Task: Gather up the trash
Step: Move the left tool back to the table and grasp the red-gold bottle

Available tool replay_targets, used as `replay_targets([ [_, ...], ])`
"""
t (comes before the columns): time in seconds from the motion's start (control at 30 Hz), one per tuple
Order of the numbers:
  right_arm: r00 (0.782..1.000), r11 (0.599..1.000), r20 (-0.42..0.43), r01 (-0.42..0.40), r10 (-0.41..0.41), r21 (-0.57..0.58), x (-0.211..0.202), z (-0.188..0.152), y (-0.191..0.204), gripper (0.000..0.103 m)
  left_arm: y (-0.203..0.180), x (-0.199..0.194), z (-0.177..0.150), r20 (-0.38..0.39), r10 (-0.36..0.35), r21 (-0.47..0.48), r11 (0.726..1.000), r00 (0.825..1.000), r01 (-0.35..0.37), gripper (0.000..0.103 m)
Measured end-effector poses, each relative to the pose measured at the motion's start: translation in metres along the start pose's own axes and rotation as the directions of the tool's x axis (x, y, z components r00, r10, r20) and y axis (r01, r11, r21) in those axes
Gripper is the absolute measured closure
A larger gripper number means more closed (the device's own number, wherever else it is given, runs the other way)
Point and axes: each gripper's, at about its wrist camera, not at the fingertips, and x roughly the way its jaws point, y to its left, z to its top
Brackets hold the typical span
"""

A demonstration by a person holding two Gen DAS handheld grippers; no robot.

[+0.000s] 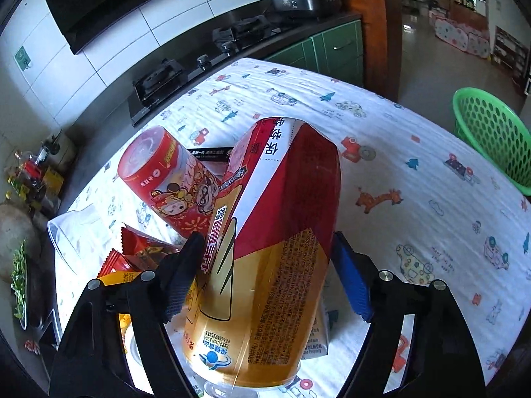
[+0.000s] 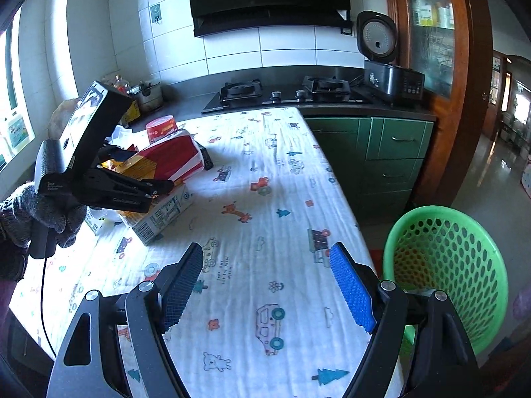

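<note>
A dented red and gold drink can (image 1: 275, 232) fills the space between the jaws of my left gripper (image 1: 265, 242), with the black pad against its left side and the blue pad at its right edge. In the right wrist view the same can (image 2: 169, 156) lies tilted in the left gripper (image 2: 142, 167), above a milk carton (image 2: 162, 212). A second red can (image 1: 166, 182) lies just behind it, beside red and yellow snack wrappers (image 1: 139, 252). My right gripper (image 2: 267, 255) hangs open over the bare patterned cloth, nothing between its pads. A green mesh basket (image 2: 464, 248) stands off the table's right edge.
The table (image 2: 282, 182) wears a white cartoon-print cloth. A clear plastic cup (image 1: 73, 235) lies at the pile's left. A gloved hand (image 2: 49, 212) holds the left gripper. Behind the table are a gas hob (image 2: 285, 94), a rice cooker (image 2: 388, 73) and green cabinets (image 2: 391, 146).
</note>
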Motion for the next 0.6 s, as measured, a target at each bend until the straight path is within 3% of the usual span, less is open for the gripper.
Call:
replay_targets([
  [0.27, 1.0, 1.0, -0.02, -0.018, 0.018, -0.013, 0.01, -0.002, 0.009, 0.016, 0.004, -0.016, -0.005, 0.053, -0.021, -0.044, 0.999, 0.998, 0.023, 0.029],
  [0.6, 0.989, 0.989, -0.093, -0.126, 0.118, -0.076, 0.034, -0.002, 0.038, 0.01, 0.033, -0.063, -0.013, 0.145, -0.066, -0.17, 0.981, 0.987, 0.09, 0.03],
])
